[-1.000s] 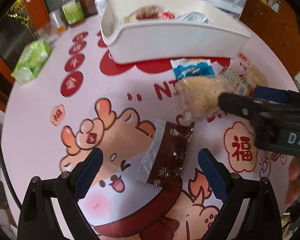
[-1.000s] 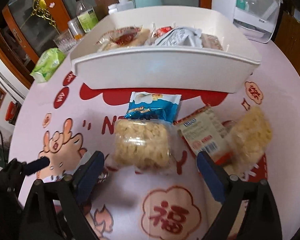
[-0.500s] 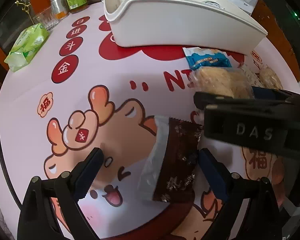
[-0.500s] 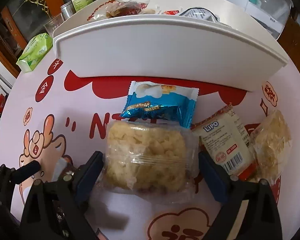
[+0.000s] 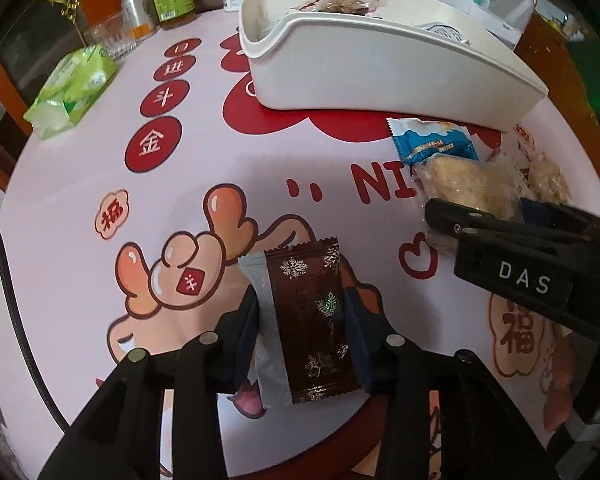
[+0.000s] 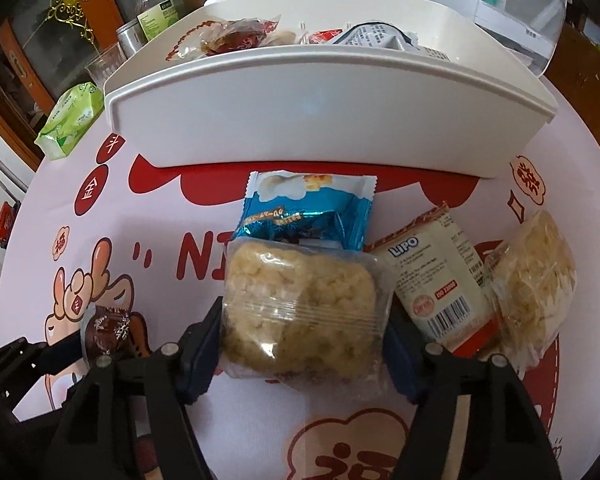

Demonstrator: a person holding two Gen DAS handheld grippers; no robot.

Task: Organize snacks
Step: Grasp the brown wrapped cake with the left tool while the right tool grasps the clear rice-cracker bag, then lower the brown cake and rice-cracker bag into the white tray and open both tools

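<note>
My left gripper (image 5: 302,320) is shut on a brown snowflake-patterned snack packet (image 5: 312,324) low over the pink tablecloth. My right gripper (image 6: 304,332) is shut on a clear-wrapped puffed rice cake (image 6: 300,304), which also shows in the left wrist view (image 5: 466,188). A blue foil packet (image 6: 304,212), a LIPO biscuit packet (image 6: 440,280) and a second rice cake (image 6: 532,276) lie beside it. The white snack bin (image 6: 324,112) stands behind, holding several packets.
A green tissue pack (image 5: 70,90) lies at the far left. Bottles, jars and a glass (image 5: 112,38) stand at the table's back edge. A white appliance (image 6: 512,4) stands at the back right, behind the bin.
Both grippers moved forward and down, then closed: the left on the brown packet, the right on the rice cake. Both were open half a second ago.
</note>
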